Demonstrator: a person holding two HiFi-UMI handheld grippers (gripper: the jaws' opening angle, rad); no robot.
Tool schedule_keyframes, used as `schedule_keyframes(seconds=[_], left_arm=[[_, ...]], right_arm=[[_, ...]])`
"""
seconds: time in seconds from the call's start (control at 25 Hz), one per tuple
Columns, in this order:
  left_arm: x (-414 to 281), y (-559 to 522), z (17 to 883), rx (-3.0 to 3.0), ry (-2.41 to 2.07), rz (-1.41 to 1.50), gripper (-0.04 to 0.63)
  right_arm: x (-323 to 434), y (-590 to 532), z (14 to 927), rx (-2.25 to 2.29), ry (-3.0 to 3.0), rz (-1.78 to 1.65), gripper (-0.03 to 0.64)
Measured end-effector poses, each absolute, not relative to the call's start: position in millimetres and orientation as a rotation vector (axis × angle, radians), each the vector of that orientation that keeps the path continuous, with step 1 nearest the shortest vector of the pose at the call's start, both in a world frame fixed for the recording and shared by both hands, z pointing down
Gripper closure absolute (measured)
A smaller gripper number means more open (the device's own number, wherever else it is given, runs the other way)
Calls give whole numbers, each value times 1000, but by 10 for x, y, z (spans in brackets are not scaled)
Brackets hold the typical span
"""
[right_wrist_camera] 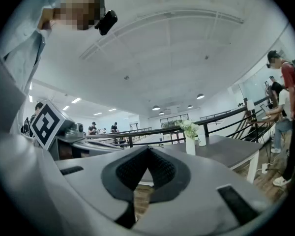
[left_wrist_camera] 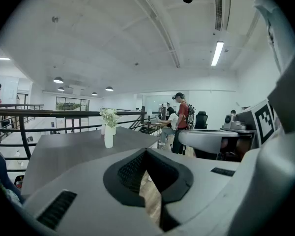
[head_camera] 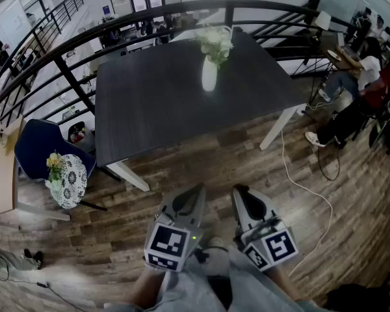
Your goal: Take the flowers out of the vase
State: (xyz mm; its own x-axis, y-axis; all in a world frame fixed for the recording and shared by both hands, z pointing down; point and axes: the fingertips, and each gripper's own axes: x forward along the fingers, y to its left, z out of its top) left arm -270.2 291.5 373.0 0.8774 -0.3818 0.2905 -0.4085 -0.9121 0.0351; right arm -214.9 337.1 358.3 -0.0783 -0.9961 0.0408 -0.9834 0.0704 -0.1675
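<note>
Flowers in the vase; both grippers are held off the table.
The white vase [head_camera: 209, 75] is seen upright near the far edge of the dark table [head_camera: 149, 116], with the flowers [head_camera: 216, 42] in it. The left gripper [head_camera: 195, 195] and right gripper [head_camera: 242, 197] are held side by side over the wooden floor [head_camera: 201, 158], well apart from the table's near edge, each with its jaws pressed together on nothing.

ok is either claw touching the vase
No, the left claw and right claw are over the floor, well short of the vase on the table.
</note>
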Motion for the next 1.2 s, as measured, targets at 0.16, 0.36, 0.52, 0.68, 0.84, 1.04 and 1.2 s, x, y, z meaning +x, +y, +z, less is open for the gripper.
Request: schedule_keyframes(seconds=[0.16,0.36,0.52,0.68,0.84,1.04,1.2], left_arm=[[-2674,2951,3733,2954,-610,426,596],[-2580,3005,3733,2956,-600,431,595],[-2523,3043,3729,2955,-590,439,596],[-2509,3056,3737,2952,-594,444,595],[-2485,3082,3761,2948,-609,445,596],[-2400,3136,3699,2931,-634,441,596],[-2341,3201,3708,2950,-651,439,595]], right_arm=[[-2118,3410,3586,-2086,2230,-231,615],[-2039,3459,3580,-2090,2224,-234,615],[-2001,3473,3567,-2086,2226,-237,615],[-1972,3485,3578,-2086,2219,-247,615],[-1917,3546,3602,-2089,2216,-240,615],[-1800,3609,3605,-2089,2219,-242,615],[-1670,3708,3622,-2131,2211,-235,614]])
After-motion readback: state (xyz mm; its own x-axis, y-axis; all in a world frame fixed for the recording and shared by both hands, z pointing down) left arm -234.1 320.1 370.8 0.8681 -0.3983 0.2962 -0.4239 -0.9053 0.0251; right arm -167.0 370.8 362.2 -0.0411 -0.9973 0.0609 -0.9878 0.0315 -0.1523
